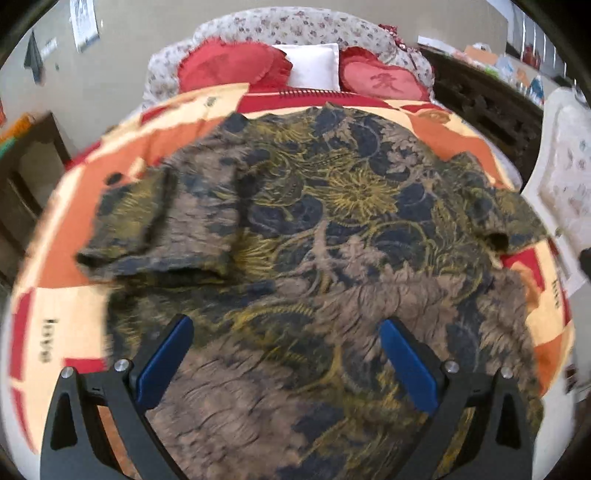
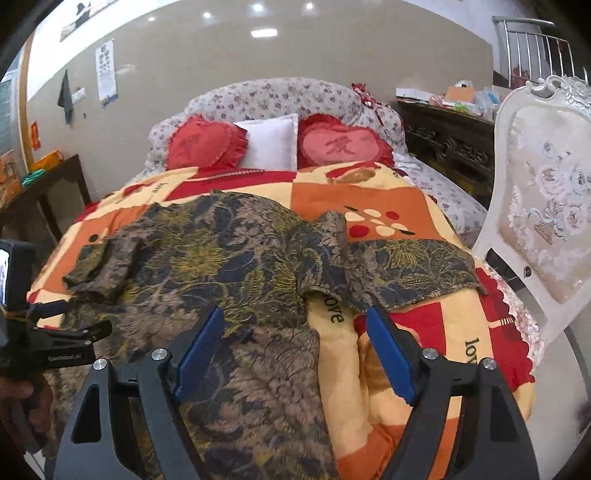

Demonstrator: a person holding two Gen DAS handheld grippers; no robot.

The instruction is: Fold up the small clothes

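the patterned shirt (image 2: pixel 207 258) lies flat in the middle of the quilt (image 2: pixel 413 206), sleeves out. both the left gripper (image 1: pixel 286 332) and the right gripper (image 2: pixel 295 325) are spread, holding nothing. best pinch the sleeve (image 2: pixel 413 266) near the quilt's chair-side edge, then fold inward smoothly.

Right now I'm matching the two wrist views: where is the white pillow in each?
Left wrist: the white pillow sits top centre, between two red heart cushions.
Right wrist: the white pillow sits upper centre-left, between the same cushions.
Shared landmark: the floral headboard behind it.
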